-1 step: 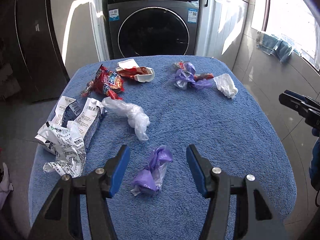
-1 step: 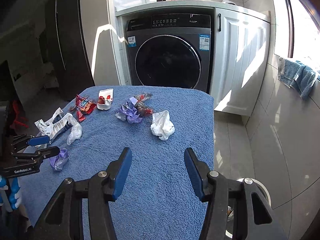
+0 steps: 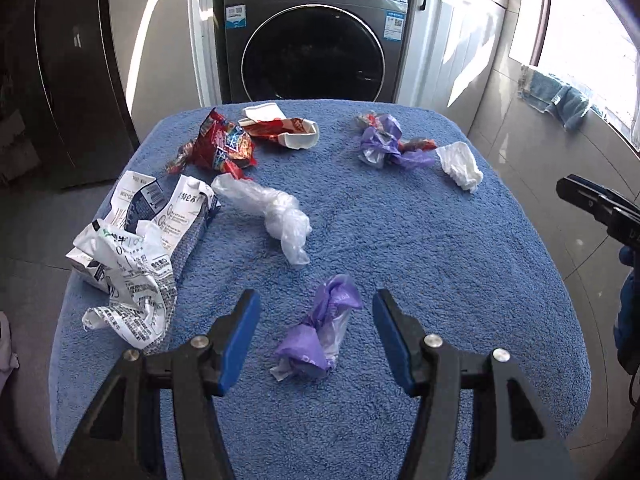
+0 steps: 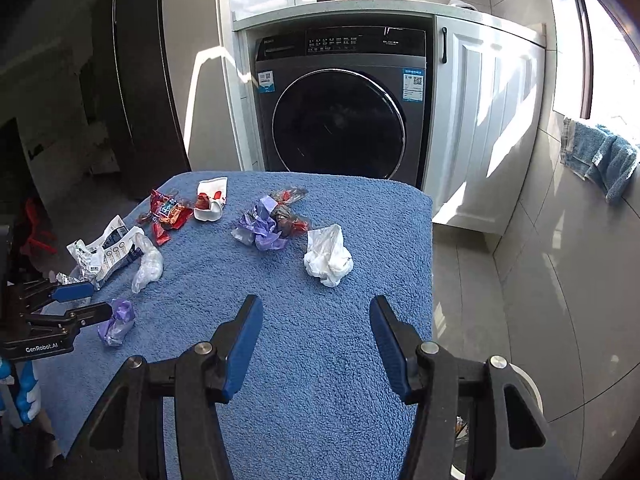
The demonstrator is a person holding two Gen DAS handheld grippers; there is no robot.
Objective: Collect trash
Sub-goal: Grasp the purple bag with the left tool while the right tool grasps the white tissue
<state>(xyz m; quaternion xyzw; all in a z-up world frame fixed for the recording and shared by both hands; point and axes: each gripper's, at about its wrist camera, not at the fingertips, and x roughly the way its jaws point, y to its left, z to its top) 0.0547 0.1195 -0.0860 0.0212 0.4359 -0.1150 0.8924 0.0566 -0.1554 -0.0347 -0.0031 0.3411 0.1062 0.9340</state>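
Trash lies on a blue towel-covered table (image 3: 420, 264). My left gripper (image 3: 316, 320) is open, its fingers either side of a crumpled purple bag (image 3: 320, 332), also in the right wrist view (image 4: 117, 322). Farther off lie a clear plastic bag (image 3: 276, 212), white printed wrappers (image 3: 132, 256), a red snack wrapper (image 3: 220, 148), a white cup (image 3: 296, 132), a purple and red wad (image 3: 384, 142) and a white tissue (image 3: 460, 164). My right gripper (image 4: 316, 332) is open and empty above the towel, the white tissue (image 4: 328, 256) ahead of it.
A dark washing machine (image 3: 316, 36) stands behind the table, with a white cabinet (image 4: 484, 120) to its right. A blue towel (image 4: 604, 158) hangs by the window. A white bin rim (image 4: 528, 384) shows on the floor at the table's right.
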